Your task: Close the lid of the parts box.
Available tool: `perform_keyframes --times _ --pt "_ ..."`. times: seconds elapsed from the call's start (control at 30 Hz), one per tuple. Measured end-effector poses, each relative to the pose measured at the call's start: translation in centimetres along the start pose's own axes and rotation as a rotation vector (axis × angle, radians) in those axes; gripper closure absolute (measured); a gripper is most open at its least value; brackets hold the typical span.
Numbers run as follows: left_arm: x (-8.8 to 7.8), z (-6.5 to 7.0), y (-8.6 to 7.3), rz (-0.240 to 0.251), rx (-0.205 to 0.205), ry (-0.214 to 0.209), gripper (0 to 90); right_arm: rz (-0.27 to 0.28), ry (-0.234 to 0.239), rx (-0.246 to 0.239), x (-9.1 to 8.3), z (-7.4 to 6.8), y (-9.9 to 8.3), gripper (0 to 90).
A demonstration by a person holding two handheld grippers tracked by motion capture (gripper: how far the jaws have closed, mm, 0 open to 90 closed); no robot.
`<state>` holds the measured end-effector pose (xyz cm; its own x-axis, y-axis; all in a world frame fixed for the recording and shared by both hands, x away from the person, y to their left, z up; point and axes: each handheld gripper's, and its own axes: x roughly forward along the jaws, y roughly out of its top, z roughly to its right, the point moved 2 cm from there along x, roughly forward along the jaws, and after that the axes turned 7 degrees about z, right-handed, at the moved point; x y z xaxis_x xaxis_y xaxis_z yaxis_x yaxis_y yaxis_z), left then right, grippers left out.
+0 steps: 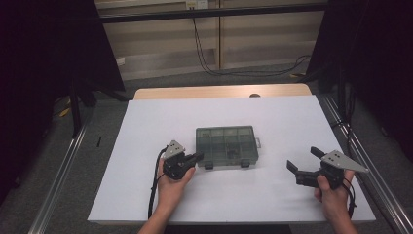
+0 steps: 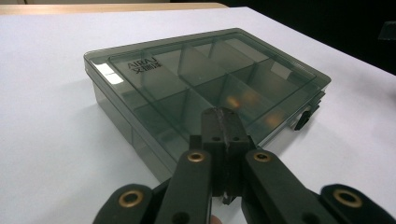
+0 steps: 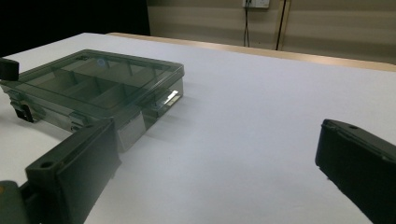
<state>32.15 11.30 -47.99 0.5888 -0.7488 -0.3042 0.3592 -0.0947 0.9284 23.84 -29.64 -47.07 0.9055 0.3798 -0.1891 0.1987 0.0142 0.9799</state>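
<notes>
Smoky compartment box (image 1: 226,146), lid shut and marked "AIRAJ" with smaller characters beneath, mid-bench (image 1: 146,195). Your left claw (image 1: 198,156), jaws closed and empty, sits at its near-left corner; your right claw (image 1: 303,158) gapes, well apart.

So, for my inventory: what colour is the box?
Smoky see-through grey box, clearest in the left gripper view.
</notes>
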Motion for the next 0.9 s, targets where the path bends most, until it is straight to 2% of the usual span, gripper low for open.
perform_keyframes --times 0.17,0.47,0.5,0.57,0.6,0.63,0.7,0.77,0.8,0.9 --pt "0.0 0.0 0.0 0.003 -0.003 -0.013 90.0 -0.011 -0.010 -0.012 -0.5 0.5 -0.1 0.0" --pt "0.0 0.1 0.1 -0.004 -0.008 -0.024 89.8 -0.010 -0.022 -0.004 -0.8 1.1 -0.2 0.0" --pt "-0.1 0.2 0.1 -0.010 0.000 -0.014 86.2 -0.011 -0.021 -0.004 -0.8 1.1 -0.2 0.0" --pt "-0.2 0.4 0.1 -0.008 0.020 -0.026 71.8 -0.012 -0.021 -0.001 -0.7 1.1 -0.3 0.0" --pt "-0.3 0.5 0.2 -0.006 0.021 -0.029 67.5 -0.011 -0.019 -0.002 -0.7 1.1 -0.3 0.0" --pt "-0.4 0.6 0.2 0.001 0.020 -0.040 62.7 -0.014 -0.020 -0.005 -0.7 1.1 -0.3 0.0" --pt "-0.7 0.7 0.4 -0.002 0.016 -0.034 52.2 -0.017 -0.018 -0.001 -0.7 1.1 -0.4 0.0" --pt "-1.0 0.6 0.6 0.012 0.002 -0.021 33.4 -0.018 -0.019 -0.006 -0.7 1.1 -0.5 0.0" --pt "-1.2 0.5 0.6 0.016 -0.002 -0.024 27.2 -0.018 -0.019 -0.007 -0.7 1.1 -0.5 0.0" --pt "-1.8 0.1 0.7 0.024 -0.009 -0.052 11.4 -0.018 -0.020 -0.004 -0.7 1.2 -0.5 0.0"
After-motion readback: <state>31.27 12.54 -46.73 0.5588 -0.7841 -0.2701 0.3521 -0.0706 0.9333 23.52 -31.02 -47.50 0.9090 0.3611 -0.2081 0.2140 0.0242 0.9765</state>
